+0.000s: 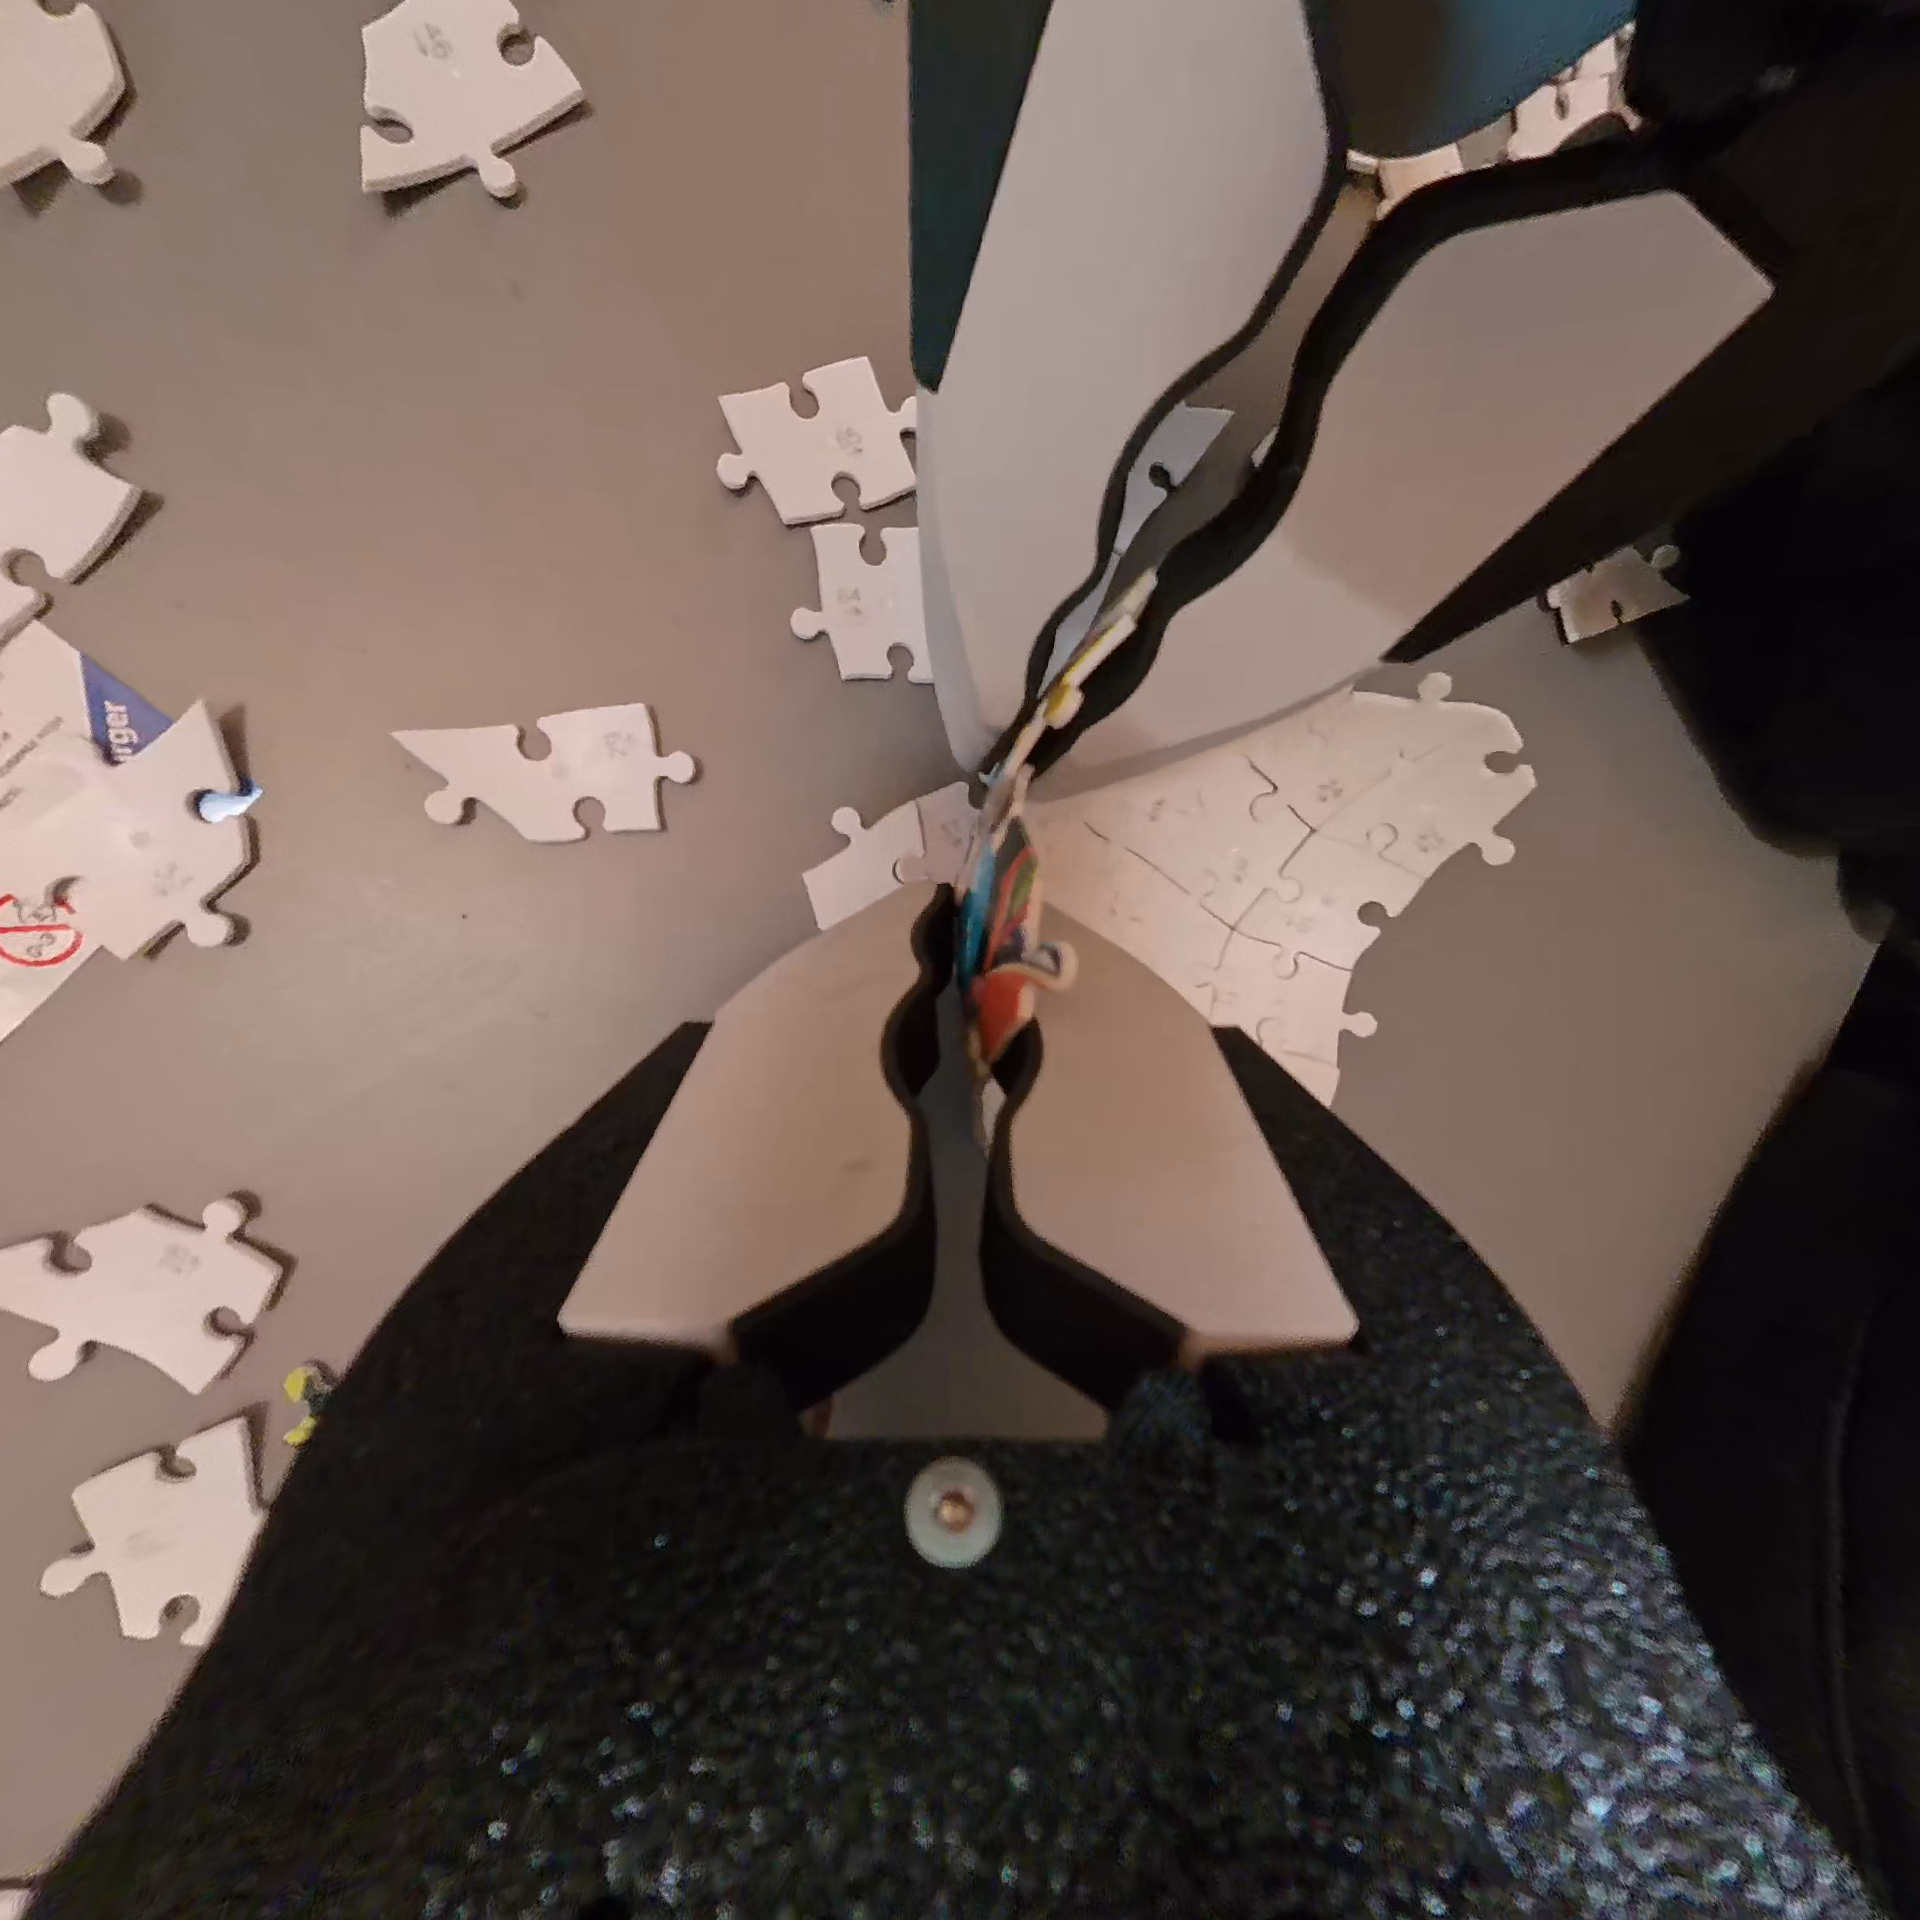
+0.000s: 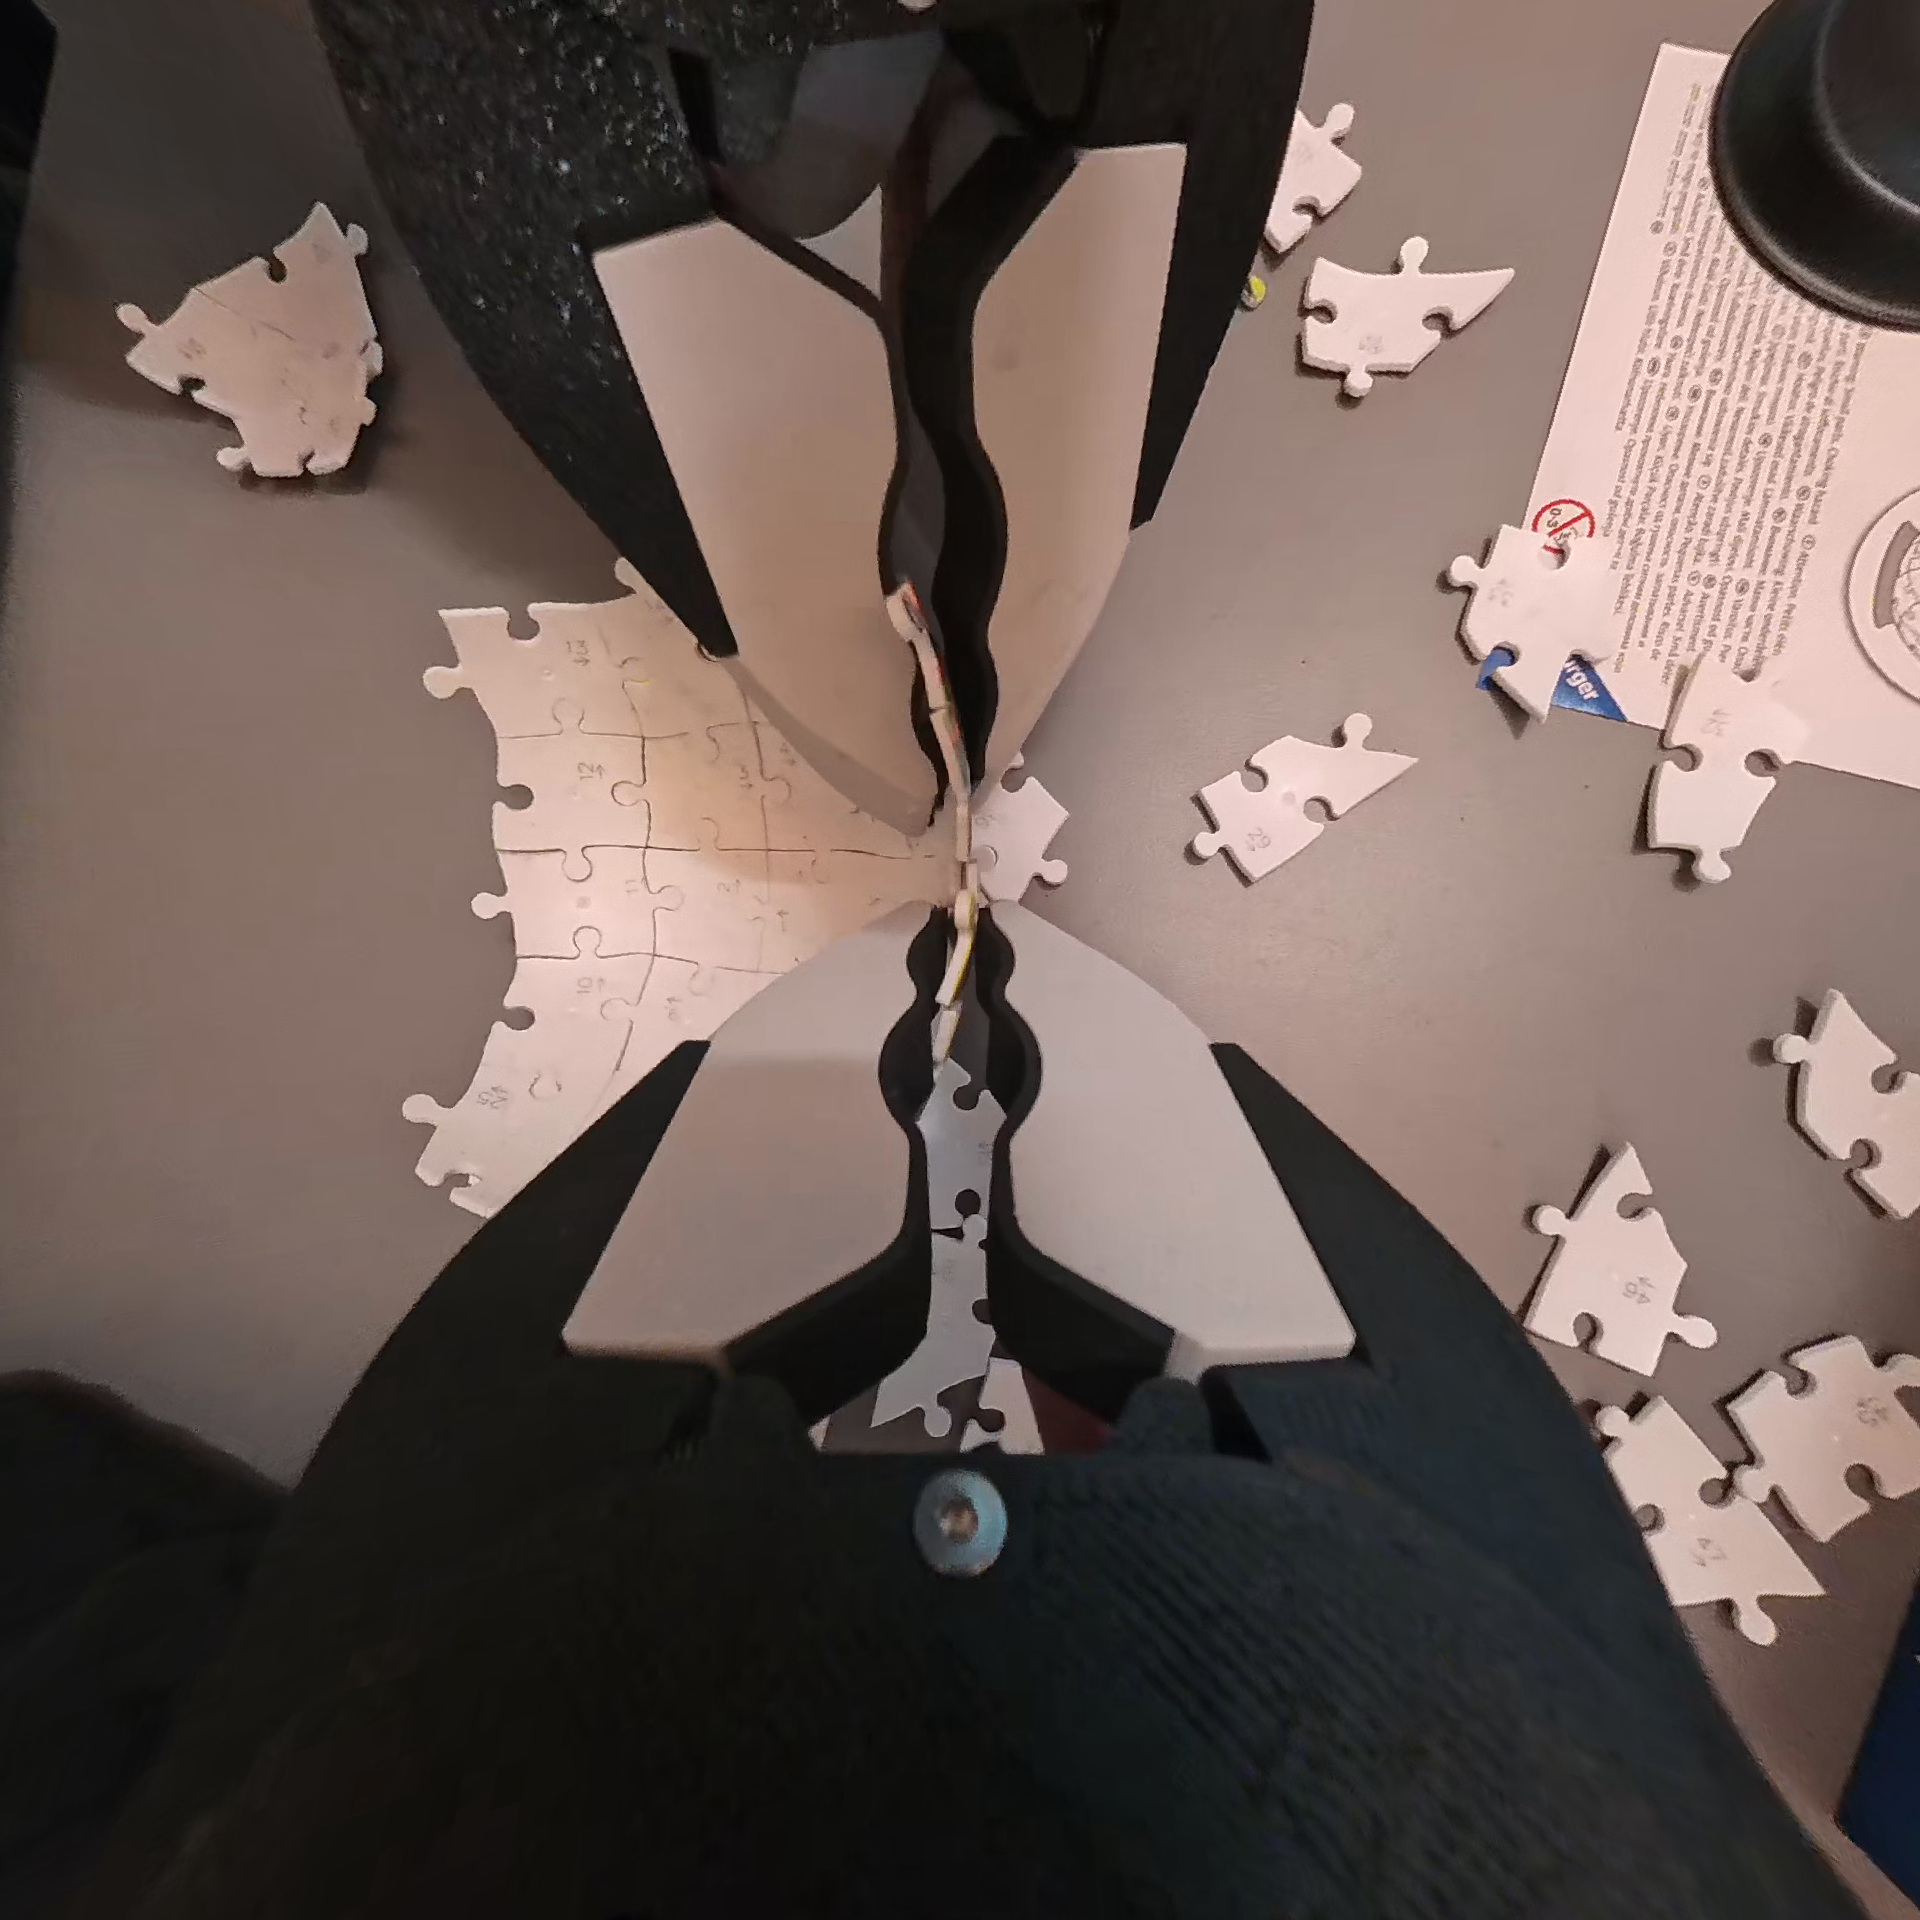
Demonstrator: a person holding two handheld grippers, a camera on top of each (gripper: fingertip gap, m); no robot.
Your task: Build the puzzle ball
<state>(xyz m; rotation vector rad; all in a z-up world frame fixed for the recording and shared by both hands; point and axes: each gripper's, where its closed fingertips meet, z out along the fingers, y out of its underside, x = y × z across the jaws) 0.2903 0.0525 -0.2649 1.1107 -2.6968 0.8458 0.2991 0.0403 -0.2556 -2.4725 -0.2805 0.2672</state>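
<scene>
Spreading over the grey table [image 1: 436, 343], white puzzle pieces lie face down, and a joined curved section [image 2: 582, 831] rests flat just beneath both grippers. That section is the largest thing at risk: a dip of either tool could, I judge, knock it or pop its joints.

Above it, the left gripper [image 1: 992, 935] is pinched on the near end of a raised strip of pieces [image 1: 1003, 914], printed face showing. The right gripper [image 2: 961, 977] pinches the same strip from the opposite side, fingertips nearly meeting the left's. With both tools pulling on so little material, a twist or uneven tug would likely snap the strip apart at a tab between them.

Smaller still, a single loose piece [image 2: 1023, 831] lies just right of the fingertips; a dropped strip could land on it. The printed leaflet [image 2: 1704, 416] far right sits well clear.
</scene>
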